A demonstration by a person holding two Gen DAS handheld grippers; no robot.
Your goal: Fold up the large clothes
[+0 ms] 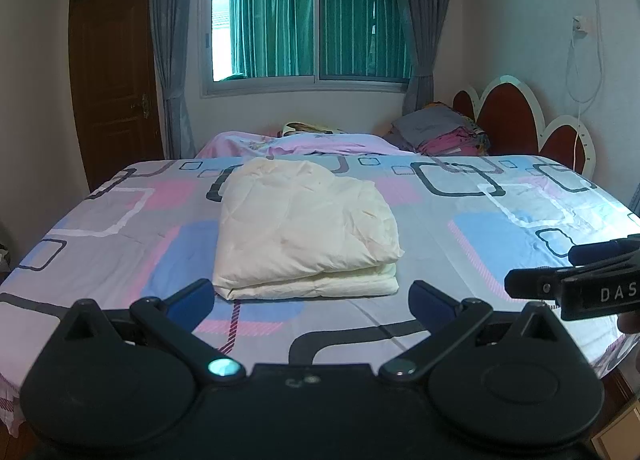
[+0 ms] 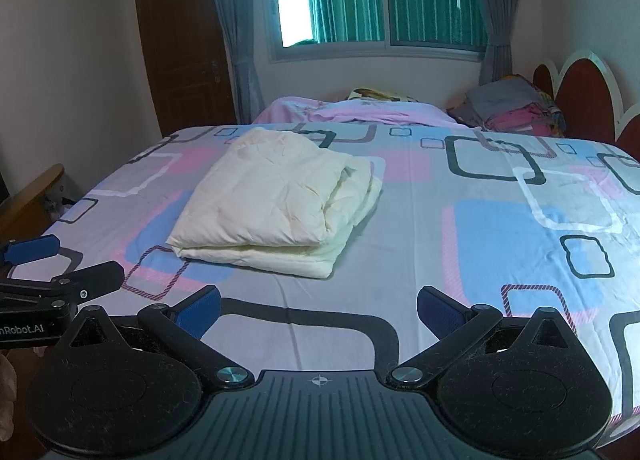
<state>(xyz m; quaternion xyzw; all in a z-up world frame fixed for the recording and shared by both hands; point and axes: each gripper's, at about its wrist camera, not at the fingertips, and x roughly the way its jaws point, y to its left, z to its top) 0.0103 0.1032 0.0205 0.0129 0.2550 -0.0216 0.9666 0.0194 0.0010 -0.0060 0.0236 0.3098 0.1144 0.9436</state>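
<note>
A cream padded garment point(image 1: 304, 227) lies folded into a thick rectangle on the patterned bed sheet point(image 1: 480, 227), near the middle of the bed. It also shows in the right wrist view point(image 2: 276, 203). My left gripper point(image 1: 312, 298) is open and empty, held just in front of the folded bundle's near edge. My right gripper point(image 2: 318, 310) is open and empty, held over the sheet to the right of the bundle and back from it. The right gripper's fingers point(image 1: 536, 284) show at the right edge of the left wrist view.
A pink blanket point(image 1: 304, 143) and a stack of folded clothes point(image 1: 444, 131) lie at the far side by the red headboard point(image 1: 508, 115). A window with curtains point(image 1: 304, 27) and a brown door point(image 1: 112, 75) are behind. The bed's near edge is just below the grippers.
</note>
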